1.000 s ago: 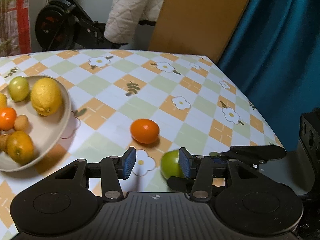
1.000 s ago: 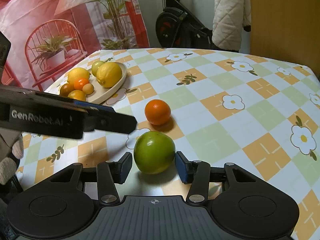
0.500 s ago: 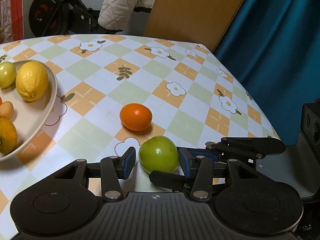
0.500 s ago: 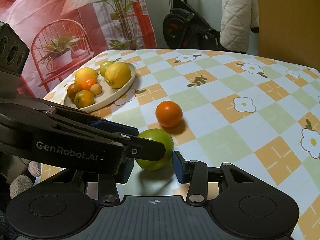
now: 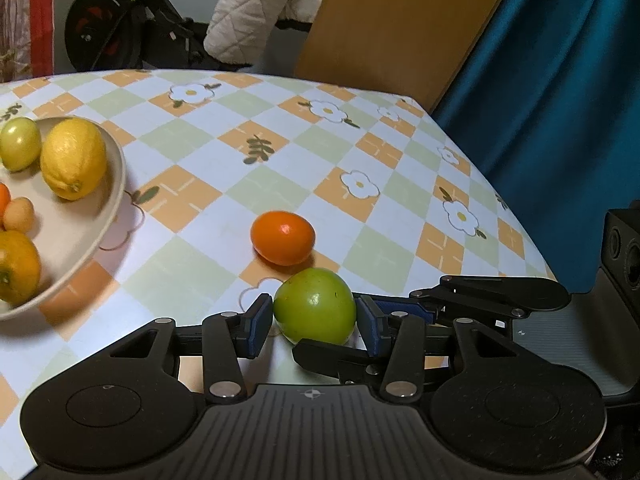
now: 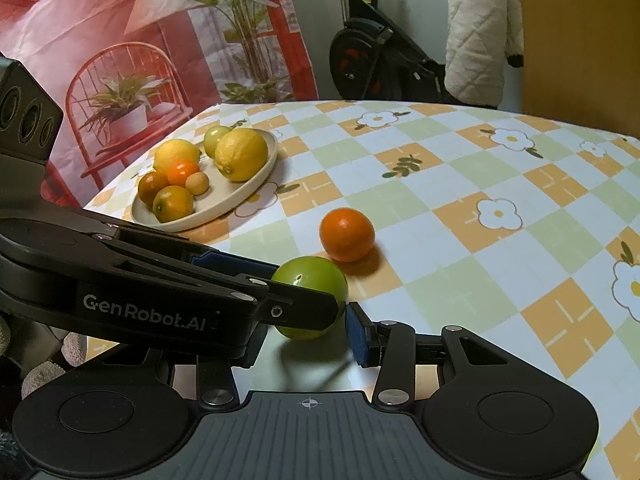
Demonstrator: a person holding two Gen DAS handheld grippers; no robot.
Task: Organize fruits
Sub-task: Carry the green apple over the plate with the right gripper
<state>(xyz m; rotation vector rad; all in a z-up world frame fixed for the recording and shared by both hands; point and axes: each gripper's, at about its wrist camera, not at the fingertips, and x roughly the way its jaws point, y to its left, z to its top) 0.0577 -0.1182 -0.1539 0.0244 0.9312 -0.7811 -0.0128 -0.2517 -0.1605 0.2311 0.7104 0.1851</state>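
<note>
A green round fruit lies on the checked tablecloth between the open fingers of my left gripper, close to both pads. It also shows in the right wrist view, where my open right gripper sits just behind it and the left gripper's fingers cross in front. An orange lies just beyond the green fruit. A beige plate at the left holds lemons, a small green fruit and several small orange fruits.
The table's right edge drops off by a blue curtain. An exercise bike and a quilted white jacket stand behind the table. A red printed backdrop hangs at the left.
My left gripper has slid right and forward until the green fruit sits between its fingers. My right gripper has drawn back slightly from the fruit.
</note>
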